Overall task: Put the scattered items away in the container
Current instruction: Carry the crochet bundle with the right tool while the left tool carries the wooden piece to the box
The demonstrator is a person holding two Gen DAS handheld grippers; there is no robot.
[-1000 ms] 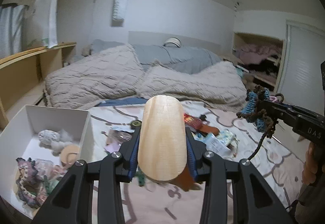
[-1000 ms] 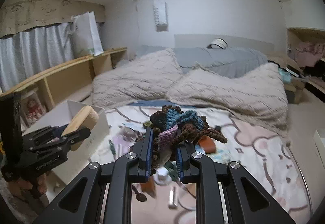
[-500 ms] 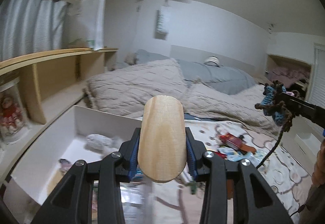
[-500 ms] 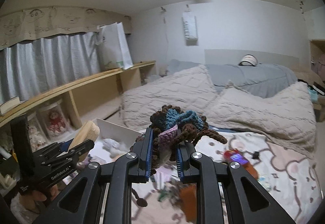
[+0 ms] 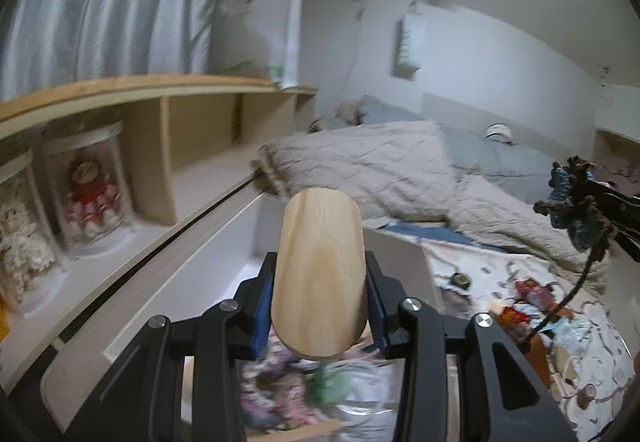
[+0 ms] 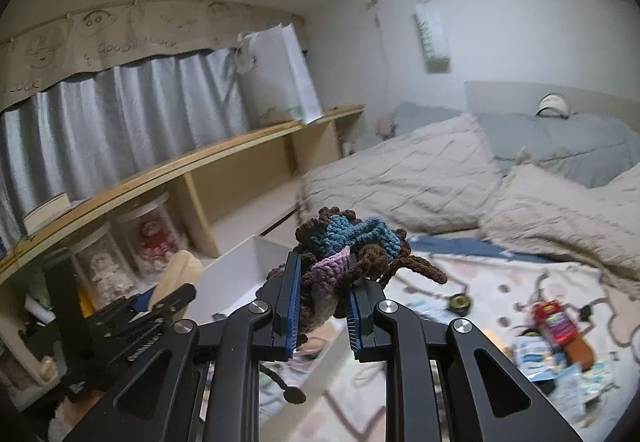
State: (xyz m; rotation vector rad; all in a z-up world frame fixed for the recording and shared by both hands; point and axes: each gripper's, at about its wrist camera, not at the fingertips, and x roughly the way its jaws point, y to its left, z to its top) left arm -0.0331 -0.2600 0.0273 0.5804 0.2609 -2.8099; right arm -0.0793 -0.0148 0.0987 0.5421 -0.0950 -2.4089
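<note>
My left gripper point(image 5: 320, 306) is shut on a flat oval wooden piece point(image 5: 320, 270), held upright over the open white box point(image 5: 256, 238). Blurred colourful items point(image 5: 288, 394) lie in the box below the jaws. My right gripper point(image 6: 322, 292) is shut on a crocheted bundle of brown, blue and lilac yarn point(image 6: 348, 246), with a brown cord hanging down. The right wrist view has the white box point(image 6: 240, 270) just ahead and below, and the left gripper point(image 6: 168, 294) with the wooden piece point(image 6: 178, 274) at the left. In the left wrist view the crochet point(image 5: 576, 201) hangs at the right edge.
Scattered packets and small items point(image 6: 552, 330) lie on a patterned blanket point(image 6: 500, 282) to the right of the box. Beige quilts point(image 6: 420, 177) are heaped behind. A long wooden shelf point(image 5: 152, 93) with jars of dolls point(image 5: 92, 185) runs along the left wall.
Both grippers have swung left, from over the blanket to the white box. The shelf and curtain have come into view. Each keeps its hold on its object.
</note>
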